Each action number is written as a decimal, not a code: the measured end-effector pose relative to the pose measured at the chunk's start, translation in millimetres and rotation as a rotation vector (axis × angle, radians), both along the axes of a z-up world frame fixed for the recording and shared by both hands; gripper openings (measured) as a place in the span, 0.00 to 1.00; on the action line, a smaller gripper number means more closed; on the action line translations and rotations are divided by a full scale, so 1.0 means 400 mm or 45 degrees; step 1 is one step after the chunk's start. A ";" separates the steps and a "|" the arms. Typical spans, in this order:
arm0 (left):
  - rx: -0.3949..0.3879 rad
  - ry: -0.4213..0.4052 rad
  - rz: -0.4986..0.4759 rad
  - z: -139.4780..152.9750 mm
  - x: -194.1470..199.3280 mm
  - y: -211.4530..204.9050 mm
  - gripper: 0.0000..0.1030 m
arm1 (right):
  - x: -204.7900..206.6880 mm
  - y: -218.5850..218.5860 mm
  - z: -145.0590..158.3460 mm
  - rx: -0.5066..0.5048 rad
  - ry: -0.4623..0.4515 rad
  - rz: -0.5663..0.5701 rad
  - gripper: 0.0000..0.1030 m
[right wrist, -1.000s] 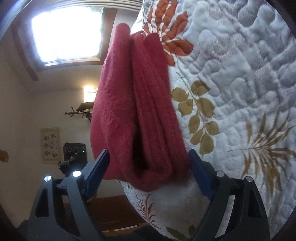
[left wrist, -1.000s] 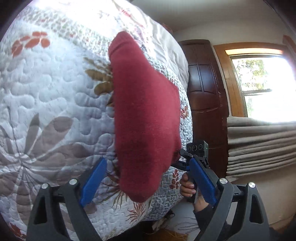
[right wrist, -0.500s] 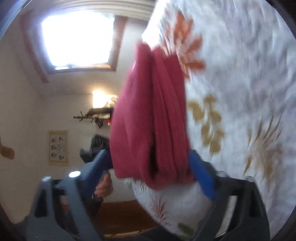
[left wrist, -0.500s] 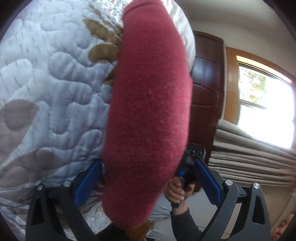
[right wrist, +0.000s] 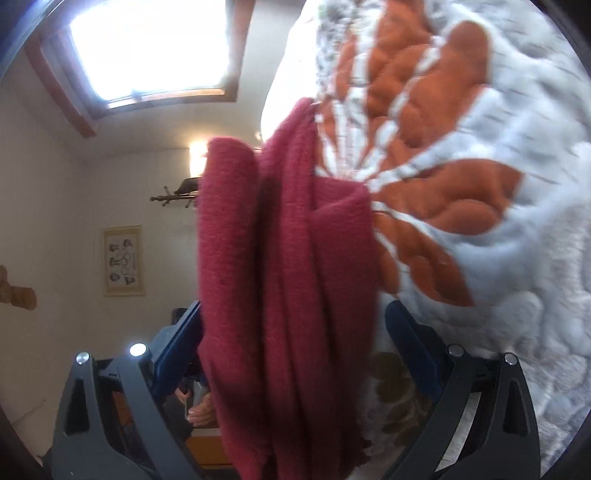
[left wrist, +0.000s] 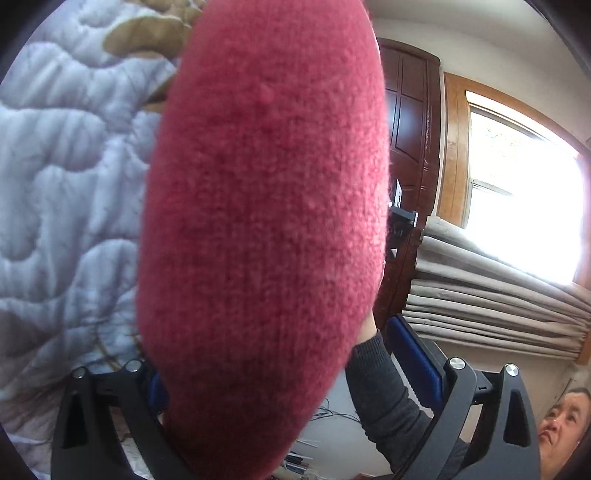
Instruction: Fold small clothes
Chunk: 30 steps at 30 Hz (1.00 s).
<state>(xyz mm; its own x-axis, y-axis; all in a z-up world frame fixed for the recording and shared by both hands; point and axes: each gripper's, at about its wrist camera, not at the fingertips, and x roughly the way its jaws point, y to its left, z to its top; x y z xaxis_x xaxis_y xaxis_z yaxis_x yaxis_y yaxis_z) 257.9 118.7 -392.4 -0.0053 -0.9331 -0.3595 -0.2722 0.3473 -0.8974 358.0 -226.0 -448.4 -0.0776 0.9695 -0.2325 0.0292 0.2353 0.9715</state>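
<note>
Through my left hand-held gripper (left wrist: 295, 373) I see a fuzzy, pilled dark-red knit cloth (left wrist: 264, 229) bulging as a rounded oval between wide-spread blue-padded fingers; whether they grip it, I cannot tell. My right hand-held gripper (right wrist: 291, 354) also stands spread, the same cloth hanging in soft vertical folds between its fingers, touching the left pad (right wrist: 177, 350). Behind lies a puffy white stitched quilt with orange leaves (right wrist: 480, 184).

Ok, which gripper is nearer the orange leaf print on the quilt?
Right. The right gripper is right beside the orange print, with the red cloth between its fingers. The left gripper's view shows only pale quilt and a tan leaf.
</note>
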 end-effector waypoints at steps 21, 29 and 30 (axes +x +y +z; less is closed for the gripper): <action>-0.005 0.096 0.111 -0.063 0.021 -0.033 0.41 | 0.019 0.015 0.057 0.023 -0.023 -0.002 0.36; 0.012 -0.006 0.071 0.025 0.024 -0.035 0.30 | -0.003 0.007 0.167 -0.013 -0.110 -0.071 0.31; 0.013 -0.022 0.061 0.043 0.025 -0.027 0.30 | -0.007 0.018 0.188 -0.005 -0.127 -0.075 0.31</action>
